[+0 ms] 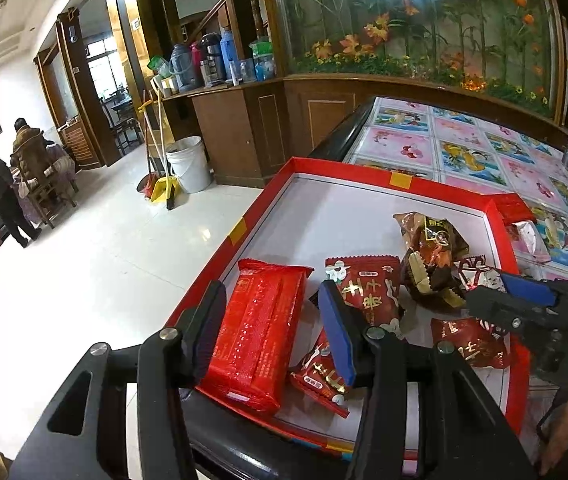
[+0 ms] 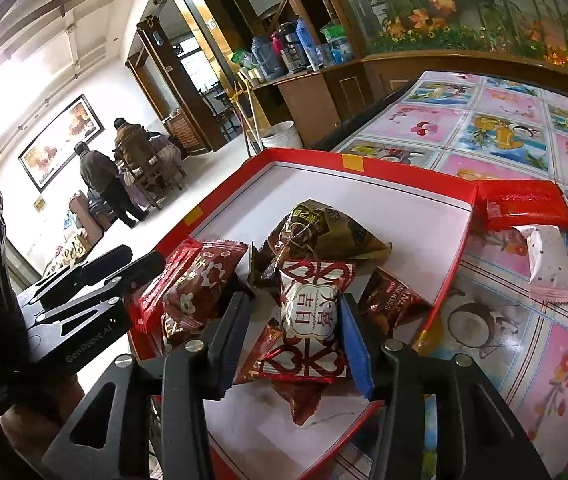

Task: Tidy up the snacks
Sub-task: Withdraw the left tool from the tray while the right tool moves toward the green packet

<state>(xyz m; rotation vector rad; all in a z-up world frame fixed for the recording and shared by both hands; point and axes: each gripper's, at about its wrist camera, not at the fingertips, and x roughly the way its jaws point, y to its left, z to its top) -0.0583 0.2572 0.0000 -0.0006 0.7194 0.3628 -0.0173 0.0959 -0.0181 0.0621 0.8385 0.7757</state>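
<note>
Red tray, shallow, white floor, sits at the near corner of the tabletop, which carries a floral-and-fruit patterned cover

Contents of tray, clustered at the near end:
- long red packet lies flat beside the tray's left wall, long axis running from the near rim toward the far wall, roughly parallel to that wall
- dark red snack packet just right of it, top edge pointing away, tilted slightly
- a second like packet partly under the blue pad
- brown-gold crumpled wrapper further in, bunched, no clear axis
- red-and-white heart-pattern packet, long axis pointing away from the right wrist camera, resting on top of other dark red packets

Outside tray, on the tabletop just beyond its right wall: flat red packet, long axis across the view; pale pink speckled packet near it, slightly apart

Left hand-held gripper: jaws apart, straddling the long red packet; whether the pads press on it cannot be told

Right hand-held gripper: jaws parted, the heart-pattern packet lies between them with gaps at both pads, not clamped

Far end of the tray floor is bare white
</note>
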